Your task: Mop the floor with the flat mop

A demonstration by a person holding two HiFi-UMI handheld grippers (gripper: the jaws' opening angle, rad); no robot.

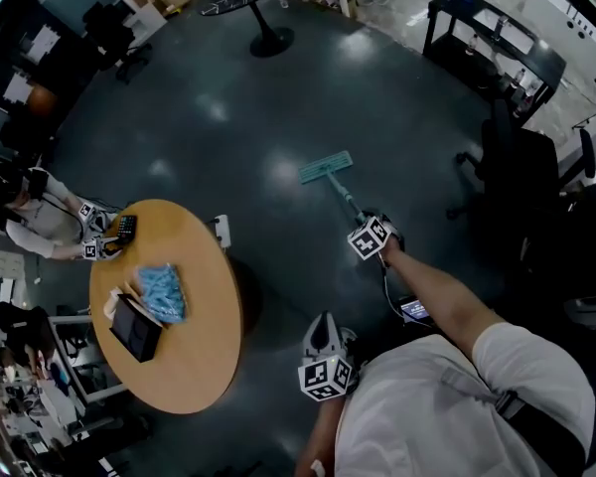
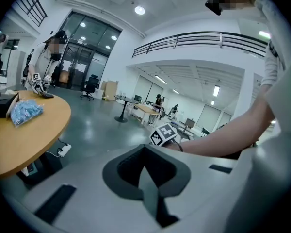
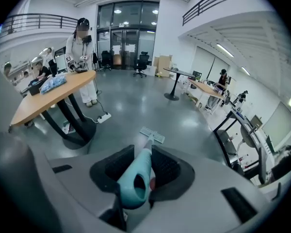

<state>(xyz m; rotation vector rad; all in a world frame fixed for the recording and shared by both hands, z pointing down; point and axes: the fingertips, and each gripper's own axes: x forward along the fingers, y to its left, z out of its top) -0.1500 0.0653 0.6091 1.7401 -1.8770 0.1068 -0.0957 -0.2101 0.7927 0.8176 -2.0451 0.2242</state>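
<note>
The flat mop's teal head [image 1: 326, 167] lies flat on the dark grey floor, and its thin handle [image 1: 346, 200] runs back to my right gripper [image 1: 371, 237]. In the right gripper view that gripper [image 3: 144, 166] is shut on the teal handle grip [image 3: 136, 181], with the mop head [image 3: 152, 135] on the floor straight ahead. My left gripper [image 1: 326, 366] is held close to the body, away from the mop. In its own view the left gripper [image 2: 146, 171] is shut with nothing held, and the right gripper's marker cube [image 2: 162, 133] shows beyond it.
A round wooden table [image 1: 204, 346] stands at the left, with a blue bag [image 1: 162, 291] and a black box [image 1: 135, 328] on it. A person [image 1: 30, 222] stands at its far side. A power strip [image 1: 222, 230] lies by it. An office chair [image 1: 517, 162] and a black desk [image 1: 487, 33] stand to the right.
</note>
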